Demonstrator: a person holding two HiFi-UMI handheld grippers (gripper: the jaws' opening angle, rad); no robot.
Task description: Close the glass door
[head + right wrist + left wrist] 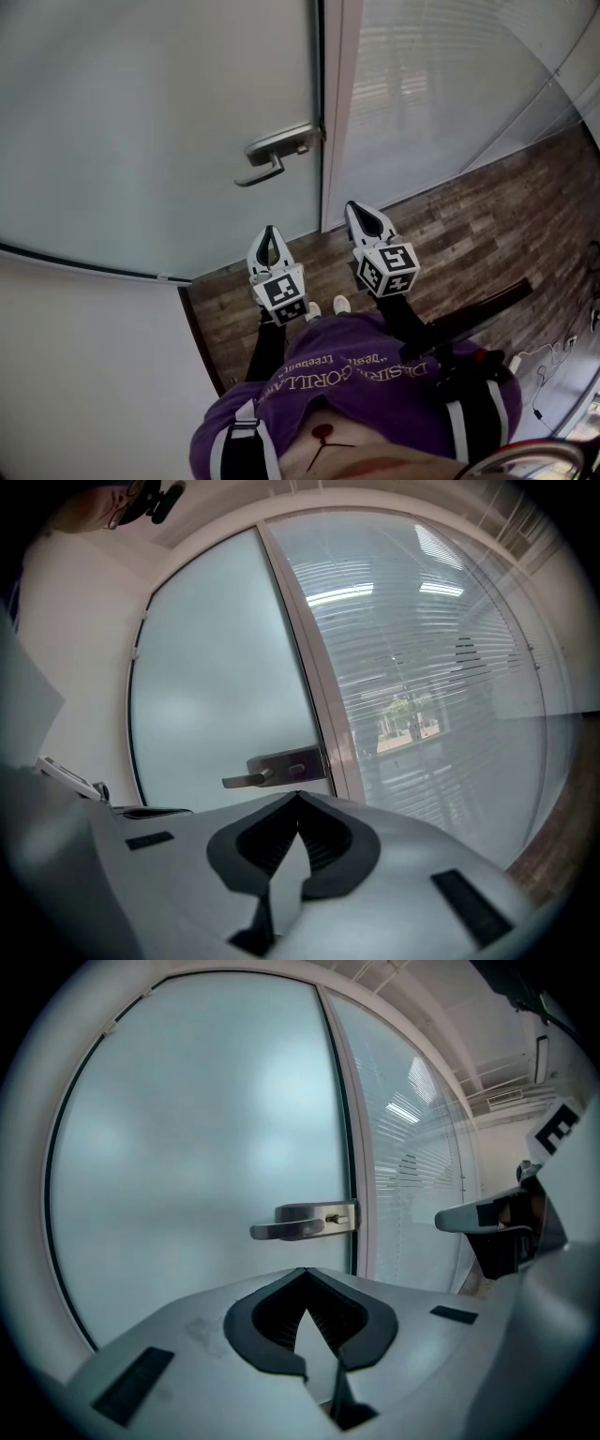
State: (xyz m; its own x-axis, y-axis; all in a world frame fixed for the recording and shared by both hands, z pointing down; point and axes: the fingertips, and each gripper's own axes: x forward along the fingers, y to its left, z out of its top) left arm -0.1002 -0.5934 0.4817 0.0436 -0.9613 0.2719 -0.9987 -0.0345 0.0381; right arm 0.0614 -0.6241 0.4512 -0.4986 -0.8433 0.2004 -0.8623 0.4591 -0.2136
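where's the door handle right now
In the head view the door handle sits on the right edge of the frosted glass door, next to the white frame, ahead of the left gripper.

The frosted glass door stands upright, its latch edge against the white frame, its metal lever handle level.

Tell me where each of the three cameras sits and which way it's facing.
Head view: on the person's head, looking steeply down at the frosted glass door, lever handle and wood floor; shows left gripper, right gripper, purple shirt.
Left gripper view: on the left gripper, facing the lever handle over shut jaws; right gripper at right.
Right gripper view: on the right gripper, facing the lever handle and blinds panel over shut jaws.
Shared: all three show the lever handle.
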